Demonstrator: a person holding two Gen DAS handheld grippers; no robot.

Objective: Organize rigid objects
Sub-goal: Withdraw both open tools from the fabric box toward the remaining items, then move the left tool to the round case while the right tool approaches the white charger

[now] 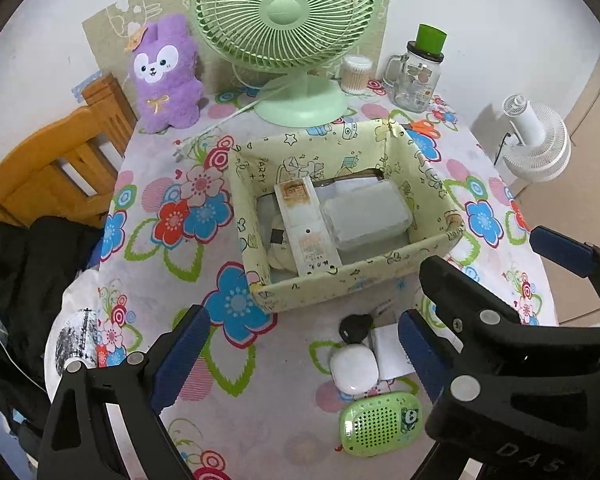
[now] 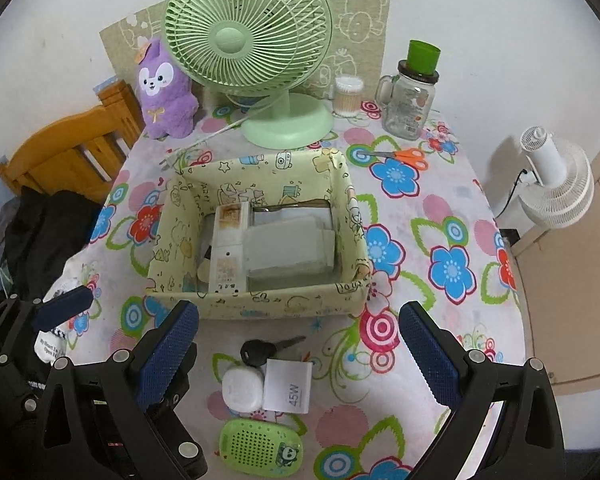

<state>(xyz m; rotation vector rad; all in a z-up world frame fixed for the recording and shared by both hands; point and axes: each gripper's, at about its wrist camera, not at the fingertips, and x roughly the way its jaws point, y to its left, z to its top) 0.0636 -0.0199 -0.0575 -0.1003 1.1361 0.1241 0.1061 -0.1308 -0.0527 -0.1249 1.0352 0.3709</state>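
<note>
A yellow cartoon-print fabric box [image 1: 340, 284] [image 2: 276, 300] stands mid-table, holding a white remote [image 1: 304, 220] and a clear plastic case [image 1: 364, 216]. In front of it lie a black key [image 2: 256, 350], a white earbud case [image 2: 242, 390], a white 45W charger [image 2: 288, 386] and a green perforated panda case [image 2: 260, 450]. My right gripper [image 2: 298, 356] hovers open above these small items. My left gripper [image 1: 300, 356] is open too, just left of them, with nothing between its pads. Orange scissors [image 2: 404, 156] lie behind the box on the right.
Along the back stand a green desk fan [image 1: 288, 12], a purple plush [image 1: 164, 76], a cotton swab tub [image 1: 356, 74] and a glass jar mug [image 1: 418, 80]. A wooden chair [image 1: 60, 160] with dark clothes sits left; a white floor fan [image 1: 536, 140] right.
</note>
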